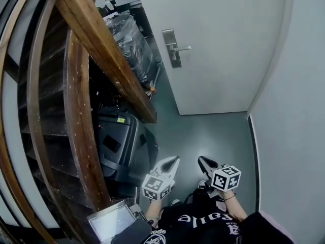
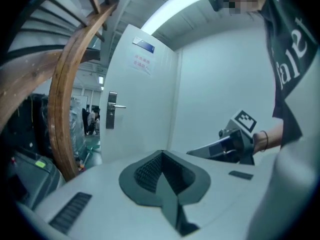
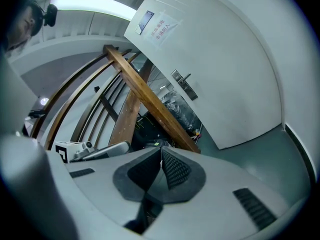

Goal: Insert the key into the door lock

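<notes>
the door lock [image 1: 172, 48] is showing as a slim silver plate w/ a lever handle [image 1: 182, 48], sitting near the left edge of the white door [image 1: 218, 44], well ahead of both grippers. the plate's long axis is running up the door, and the lever is pointing right in head view. the left gripper [image 1: 175, 159] & right gripper [image 1: 201, 159] are both clenching shut; can't tell if a key is pinched.

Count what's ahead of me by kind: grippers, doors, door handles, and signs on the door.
Grippers: 2, left gripper and right gripper
Door: 1
Door handle: 1
Signs on the door: 2, blue plate and paper notice
Total: 6
</notes>
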Available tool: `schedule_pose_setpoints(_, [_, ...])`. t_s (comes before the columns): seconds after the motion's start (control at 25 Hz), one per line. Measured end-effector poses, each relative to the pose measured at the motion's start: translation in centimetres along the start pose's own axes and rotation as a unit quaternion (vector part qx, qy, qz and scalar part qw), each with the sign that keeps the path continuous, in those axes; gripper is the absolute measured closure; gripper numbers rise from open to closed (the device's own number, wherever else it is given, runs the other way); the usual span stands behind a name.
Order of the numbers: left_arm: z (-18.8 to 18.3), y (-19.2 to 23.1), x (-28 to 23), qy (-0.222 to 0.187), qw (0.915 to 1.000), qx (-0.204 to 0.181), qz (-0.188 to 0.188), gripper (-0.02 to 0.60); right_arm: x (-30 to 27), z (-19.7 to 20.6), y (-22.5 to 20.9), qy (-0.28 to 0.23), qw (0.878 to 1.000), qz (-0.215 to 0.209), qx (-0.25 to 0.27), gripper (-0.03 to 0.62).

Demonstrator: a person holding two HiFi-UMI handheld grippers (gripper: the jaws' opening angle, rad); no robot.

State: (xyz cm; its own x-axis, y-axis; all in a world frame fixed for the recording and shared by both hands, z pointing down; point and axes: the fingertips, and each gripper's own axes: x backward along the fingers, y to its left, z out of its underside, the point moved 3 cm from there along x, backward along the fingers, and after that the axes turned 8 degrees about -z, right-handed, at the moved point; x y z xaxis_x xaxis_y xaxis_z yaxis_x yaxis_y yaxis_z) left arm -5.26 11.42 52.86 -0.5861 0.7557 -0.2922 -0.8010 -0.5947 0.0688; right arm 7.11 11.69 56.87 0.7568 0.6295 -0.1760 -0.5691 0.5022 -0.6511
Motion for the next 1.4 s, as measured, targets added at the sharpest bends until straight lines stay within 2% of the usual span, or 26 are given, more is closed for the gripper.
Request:
schedule_pose_setpoints(0.12, [1.0,0.7,2.7,0.009,0.9972,-0.073,-0.01,0.577,-1.0,1.2,2.3,-0.006,1.0,0.0,0.008,0.572])
schedule_pose_setpoints(0.2, [1.8,1.2,5.1,0.009,0.9965,-0.082,-0.008,0.577,-1.8,2.5,4.2,-0.005,1.0,0.002,0.011,0.572])
schedule_pose_setpoints(0.48, [4.8,3.4,14.5,0.004,0.9993,-0.034,0.015,0.577,-3.7,9.7,12.1,-0.007,1.0,0.014,-0.002,0.572])
schedule_pose_setpoints(0.68, [6.8,3.4,18.3,0.005,0.9993,-0.004,0.037,0.577,-2.5,14.2,15.5,0.003,0.999,0.036,-0.013,0.572])
schedule_pose_setpoints(0.88, [6.1,1.8,20.3,-0.001,0.999,0.0,0.045,0.577,-0.1,14.3,17.3,-0.01,0.999,0.051,-0.013,0.572])
schedule_pose_setpoints(1.04, [7.4,2.1,22.1,-0.014,0.9984,-0.006,0.054,0.577,-0.2,15.8,18.4,-0.018,0.998,0.06,-0.004,0.572])
schedule_pose_setpoints(1.4, [6.6,0.5,21.2,-0.016,0.9994,-0.004,0.03,0.577,0.5,14.8,17.7,-0.003,0.999,0.032,0.004,0.572])
